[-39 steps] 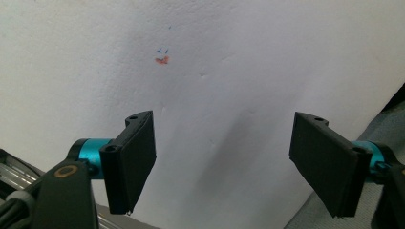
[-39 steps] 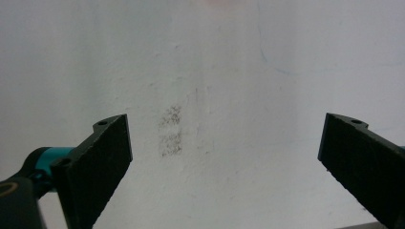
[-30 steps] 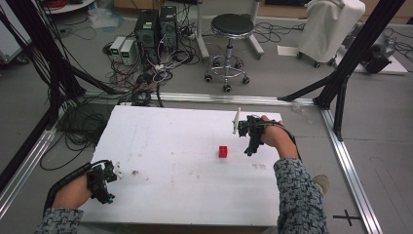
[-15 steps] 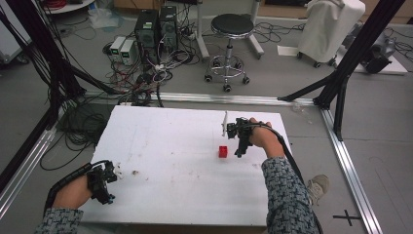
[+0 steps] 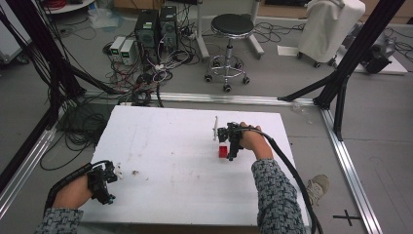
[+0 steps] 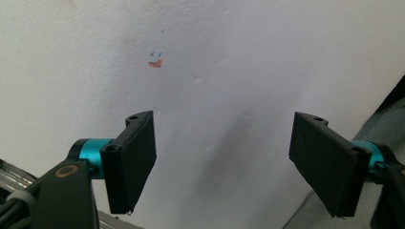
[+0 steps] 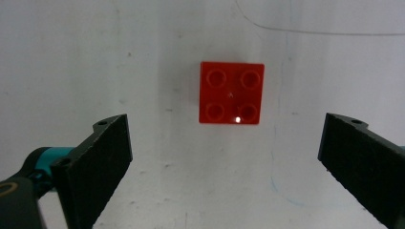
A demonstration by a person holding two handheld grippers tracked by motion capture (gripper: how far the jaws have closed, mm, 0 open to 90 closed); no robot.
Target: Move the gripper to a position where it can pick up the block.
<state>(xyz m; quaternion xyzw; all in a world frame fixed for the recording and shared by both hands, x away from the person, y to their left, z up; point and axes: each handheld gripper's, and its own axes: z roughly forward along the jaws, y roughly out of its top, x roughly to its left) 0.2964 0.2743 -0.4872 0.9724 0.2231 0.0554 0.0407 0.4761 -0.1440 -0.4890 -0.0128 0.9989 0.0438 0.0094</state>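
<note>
You are hovering your right gripper point(image 7: 224, 167), jaws spread wide, over the small red four-stud plastic brick point(image 7: 231, 92) lying ungrasped on the white foam table point(image 5: 160, 146); your left gripper point(image 6: 224, 162) is idling open near the table's corner.

**Legible text and signs: almost none found**

No readable word, brand name or number is seen in any of the three views. One sign is noted: a black cross mark point(image 5: 347, 215) on the floor, at the lower right of the high view, beside the table frame. In the left gripper view, small blue and orange pen marks point(image 6: 154, 60) are seen on the white tabletop point(image 6: 239, 57); they are too small to be read as characters. The studs of the red brick point(image 7: 231, 92) are seen in the right gripper view, but any embossed lettering is too blurred to be read.
</note>
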